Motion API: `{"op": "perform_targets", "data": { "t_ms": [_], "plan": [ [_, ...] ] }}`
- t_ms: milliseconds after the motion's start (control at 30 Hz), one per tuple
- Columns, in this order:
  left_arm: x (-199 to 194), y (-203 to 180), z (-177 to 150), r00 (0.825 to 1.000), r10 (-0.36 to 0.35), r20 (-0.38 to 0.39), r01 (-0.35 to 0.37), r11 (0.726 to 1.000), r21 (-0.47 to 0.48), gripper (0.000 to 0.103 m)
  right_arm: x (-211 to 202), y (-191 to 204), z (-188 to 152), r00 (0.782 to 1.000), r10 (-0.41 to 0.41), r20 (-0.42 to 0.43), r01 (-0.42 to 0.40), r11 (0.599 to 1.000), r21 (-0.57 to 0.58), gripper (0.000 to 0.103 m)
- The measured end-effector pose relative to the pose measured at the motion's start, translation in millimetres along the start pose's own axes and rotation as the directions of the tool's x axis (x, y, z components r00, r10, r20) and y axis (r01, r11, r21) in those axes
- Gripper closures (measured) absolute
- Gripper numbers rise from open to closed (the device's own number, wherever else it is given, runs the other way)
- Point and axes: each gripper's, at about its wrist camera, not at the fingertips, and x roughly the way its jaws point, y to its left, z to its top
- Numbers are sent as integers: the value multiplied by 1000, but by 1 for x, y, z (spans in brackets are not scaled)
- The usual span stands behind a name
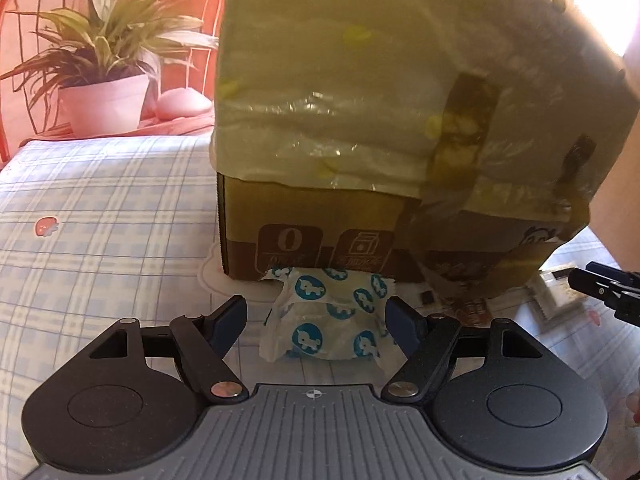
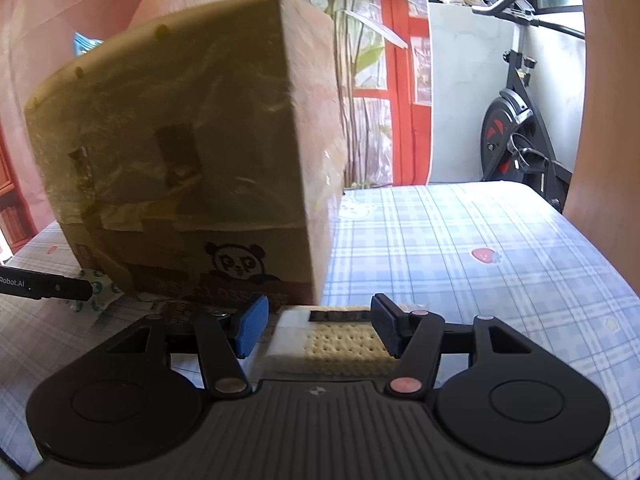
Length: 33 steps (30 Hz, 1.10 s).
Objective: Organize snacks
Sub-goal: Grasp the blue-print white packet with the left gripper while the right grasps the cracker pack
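Observation:
A white snack packet printed with blue unicorn circles (image 1: pixel 332 316) lies on the checked tablecloth against the foot of a tall cardboard box (image 1: pixel 320 120). My left gripper (image 1: pixel 316 326) is open around it: the left finger stands clear and the right finger is close to its edge. A clear packet of square crackers (image 2: pixel 340 340) lies in front of the same box (image 2: pixel 180 160). My right gripper (image 2: pixel 320 332) is open over it, with a gap at the blue left pad (image 2: pixel 252 332). The right gripper's tip (image 1: pixel 604 288) shows at the edge of the left wrist view.
The box is wrapped in yellowish plastic, with a panda print (image 2: pixel 236 264) low down. More flat packets (image 1: pixel 552 300) and a brown wrapper (image 1: pixel 468 312) lie by its corner. A potted plant (image 1: pixel 104 52) stands behind the table (image 1: pixel 100 220). An exercise bike (image 2: pixel 516 132) is beyond the far edge.

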Motion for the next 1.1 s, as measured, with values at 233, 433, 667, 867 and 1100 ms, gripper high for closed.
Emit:
{"op": "perform_targets", "data": {
  "t_ms": [233, 433, 667, 867, 1100],
  "plan": [
    [10, -5, -1, 1000, -16, -15, 16, 1000, 13, 25, 10, -3, -1, 998, -59, -1, 59, 998, 0, 15],
    [12, -5, -3, 999, -38, 0, 38, 999, 4, 37, 19, -9, -3, 997, -75, -27, 75, 997, 22, 14],
    [0, -1, -10, 999, -37, 18, 37, 999, 22, 48, 17, -13, -2, 998, -58, -32, 59, 998, 31, 14],
    [-15, 2, -20, 999, -41, 16, 41, 999, 23, 49, 18, -13, 1, 999, -36, -41, 37, 999, 17, 14],
    [-30, 14, -36, 999, -45, 10, 46, 998, -34, 49, 30, -11, 18, 999, -2, -49, 2, 1000, 4, 14]
  ]
}}
